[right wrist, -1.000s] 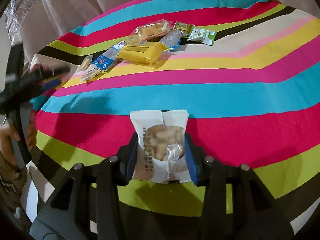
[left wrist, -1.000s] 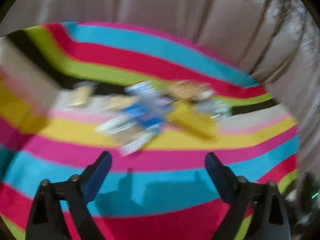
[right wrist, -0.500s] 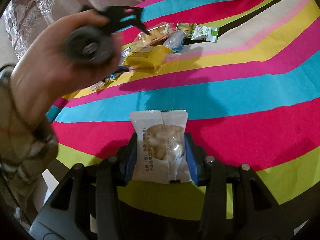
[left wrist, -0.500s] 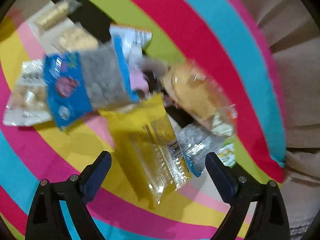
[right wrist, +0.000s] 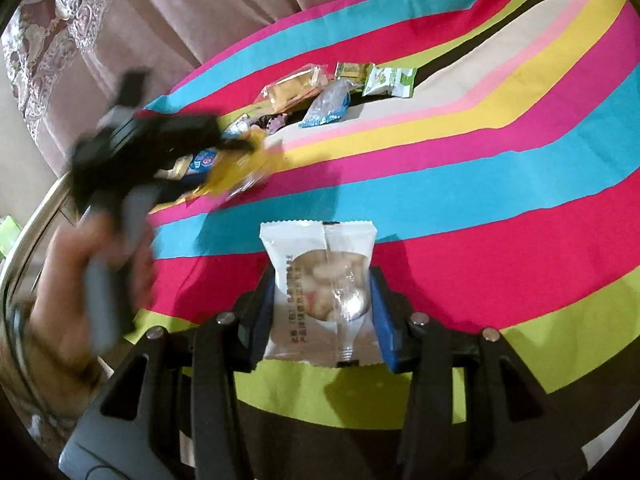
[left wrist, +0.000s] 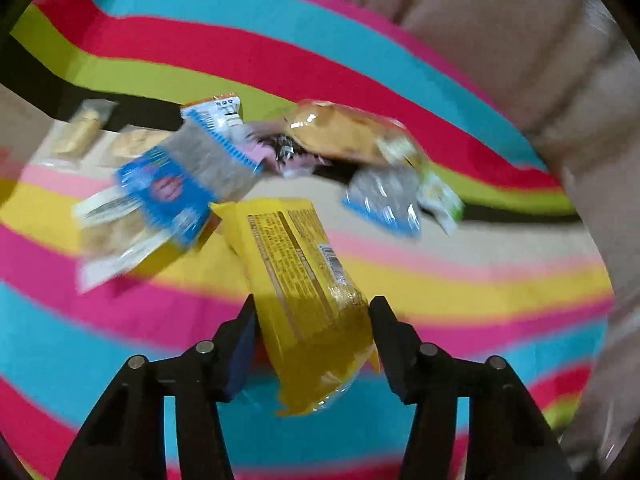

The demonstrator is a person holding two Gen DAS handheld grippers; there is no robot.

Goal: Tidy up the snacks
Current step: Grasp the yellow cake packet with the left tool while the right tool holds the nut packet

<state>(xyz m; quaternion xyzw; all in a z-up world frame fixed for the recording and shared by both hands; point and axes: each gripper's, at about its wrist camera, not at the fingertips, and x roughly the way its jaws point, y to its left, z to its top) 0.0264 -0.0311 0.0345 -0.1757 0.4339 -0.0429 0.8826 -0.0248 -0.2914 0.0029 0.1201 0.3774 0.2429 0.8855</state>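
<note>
The left gripper (left wrist: 312, 320) is closing its jaws around the near end of a yellow snack packet (left wrist: 296, 280); the packet sits between the pads and both sides look touched, though blur keeps me from calling the pinch firm. The right gripper (right wrist: 323, 300) has its jaws pressed onto a white packet of nuts (right wrist: 320, 280), held above the striped tablecloth (right wrist: 480, 168) (no slack visible at either pad). Beyond the left jaws lies the jumble: a blue-and-white packet (left wrist: 172, 192), a clear-wrapped orange pastry (left wrist: 344, 132), a small blue sachet (left wrist: 384, 196), and a green-and-white sachet (right wrist: 390, 79). Judging by that heap, sorting is at an early stage: two packets in hand, most still mixed together, no tidy rows or groups in view.
</note>
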